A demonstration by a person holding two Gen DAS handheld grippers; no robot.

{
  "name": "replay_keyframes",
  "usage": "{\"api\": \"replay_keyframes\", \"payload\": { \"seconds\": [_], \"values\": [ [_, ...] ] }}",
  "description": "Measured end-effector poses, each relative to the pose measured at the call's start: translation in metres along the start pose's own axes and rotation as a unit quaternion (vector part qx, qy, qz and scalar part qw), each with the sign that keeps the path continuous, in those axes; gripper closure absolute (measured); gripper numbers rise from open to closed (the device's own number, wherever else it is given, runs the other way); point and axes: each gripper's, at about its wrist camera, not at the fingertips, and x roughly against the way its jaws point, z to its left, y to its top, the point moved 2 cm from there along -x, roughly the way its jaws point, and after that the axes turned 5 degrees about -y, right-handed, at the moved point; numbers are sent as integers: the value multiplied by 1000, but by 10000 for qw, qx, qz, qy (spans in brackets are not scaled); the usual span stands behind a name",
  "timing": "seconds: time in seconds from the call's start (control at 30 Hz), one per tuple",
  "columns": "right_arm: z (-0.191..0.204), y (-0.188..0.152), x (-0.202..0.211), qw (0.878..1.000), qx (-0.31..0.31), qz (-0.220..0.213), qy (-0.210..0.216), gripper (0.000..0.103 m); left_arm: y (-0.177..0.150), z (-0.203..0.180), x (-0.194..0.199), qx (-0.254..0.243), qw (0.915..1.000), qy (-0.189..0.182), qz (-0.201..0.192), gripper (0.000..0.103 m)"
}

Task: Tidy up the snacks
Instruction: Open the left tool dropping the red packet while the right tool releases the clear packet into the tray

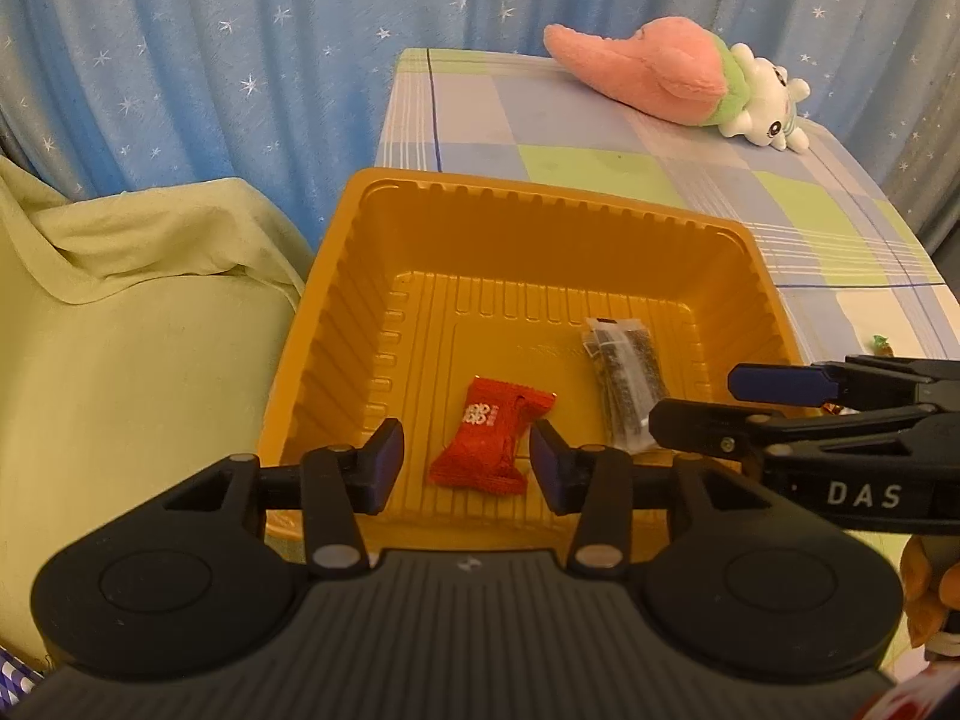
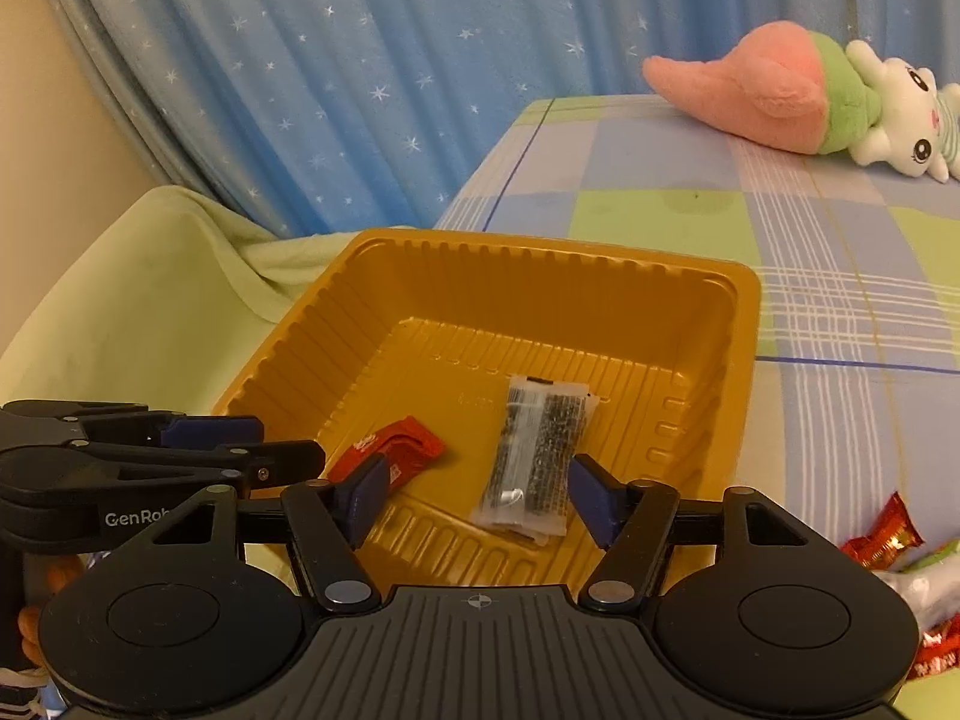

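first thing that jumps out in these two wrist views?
The orange tray fills the middle of both views, on the checked cloth, with a red snack packet and a clear packet of dark sticks lying on its floor. Both grippers, left and right, hang open over them. Behind, a pink plush toy lies at the far edge.

blue star-print curtain (image 1: 210,60) | checked tablecloth (image 1: 600,138) | green-draped seat (image 1: 138,330) | plush toy (image 2: 798,96)

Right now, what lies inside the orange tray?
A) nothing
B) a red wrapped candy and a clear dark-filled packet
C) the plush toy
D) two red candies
B: the red wrapped candy and the clear dark-filled packet both lie on the orange tray floor.
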Motion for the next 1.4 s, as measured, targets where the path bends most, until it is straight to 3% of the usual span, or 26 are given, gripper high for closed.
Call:
{"api": "replay_keyframes", "payload": {
  "seconds": [0.53, 0.77, 1.4],
  "values": [
    [-19, -30, 66, 9995, -270, -146, 89, 35, -21, -31, 32, -170, 9996, -180, -141, 54],
    [-35, -51, 94, 9992, -299, -232, -82, 35, -39, -56, 47, -199, 9996, -121, -187, 51],
    [-129, -104, 175, 9962, -772, -230, -325, 34, -87, -161, 52, -48, 9998, -170, 37, 42]
  ]
}}
